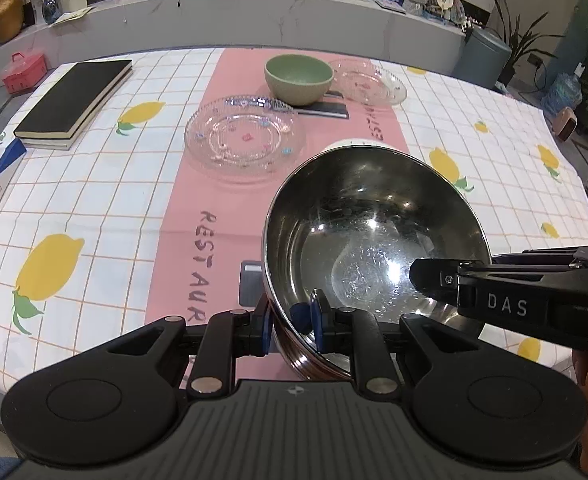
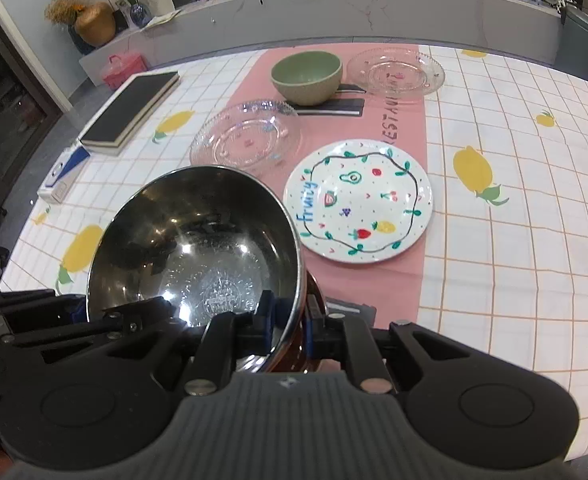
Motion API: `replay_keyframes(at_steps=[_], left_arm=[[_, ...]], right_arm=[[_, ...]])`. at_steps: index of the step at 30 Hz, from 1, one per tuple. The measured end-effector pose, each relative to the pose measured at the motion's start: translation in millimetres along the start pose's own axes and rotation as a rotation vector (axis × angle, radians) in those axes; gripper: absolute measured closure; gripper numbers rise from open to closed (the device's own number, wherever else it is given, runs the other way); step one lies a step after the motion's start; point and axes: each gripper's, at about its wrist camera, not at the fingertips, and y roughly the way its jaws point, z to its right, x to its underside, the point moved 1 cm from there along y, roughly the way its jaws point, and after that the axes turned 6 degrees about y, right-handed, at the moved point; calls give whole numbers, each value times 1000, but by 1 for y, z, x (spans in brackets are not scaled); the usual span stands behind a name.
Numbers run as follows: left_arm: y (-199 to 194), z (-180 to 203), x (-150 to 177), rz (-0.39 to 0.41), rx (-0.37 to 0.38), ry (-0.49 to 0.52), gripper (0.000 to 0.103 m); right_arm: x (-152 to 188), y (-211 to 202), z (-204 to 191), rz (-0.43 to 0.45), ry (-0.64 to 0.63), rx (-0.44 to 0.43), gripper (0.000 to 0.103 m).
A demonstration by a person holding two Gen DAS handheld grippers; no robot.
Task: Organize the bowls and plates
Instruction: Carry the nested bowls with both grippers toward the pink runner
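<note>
Both grippers clamp the rim of one steel bowl and hold it tilted over the table. The left gripper has its blue-padded jaws drawn narrow on the bowl's near-left rim, one pad inside and one outside. The right gripper pinches the opposite rim the same way, its jaws nearly together on the thin wall.

Just beyond the right gripper, to its right, lies a white plate painted with fruit on the pink runner. Ahead of both grippers sits a clear glass plate. Farther off stand a green bowl on a dark mat and, beside it to the right, a second glass plate. Well to the left of the left gripper lies a black book.
</note>
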Motion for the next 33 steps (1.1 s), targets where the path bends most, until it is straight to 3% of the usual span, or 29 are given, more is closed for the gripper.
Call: replay_keyframes(at_steps=[21,28,33], left_arm=[[12,3,10,-33,-12,43,81],[15,10,10,-41,-32,85,73],[18,11,10,-49,-31,94,70]], right_arm=[[20,6,-7,-12,-69,57,88],[22,4,-16,9,-113,81,80],[23,2,-23,43,-170,122,79]])
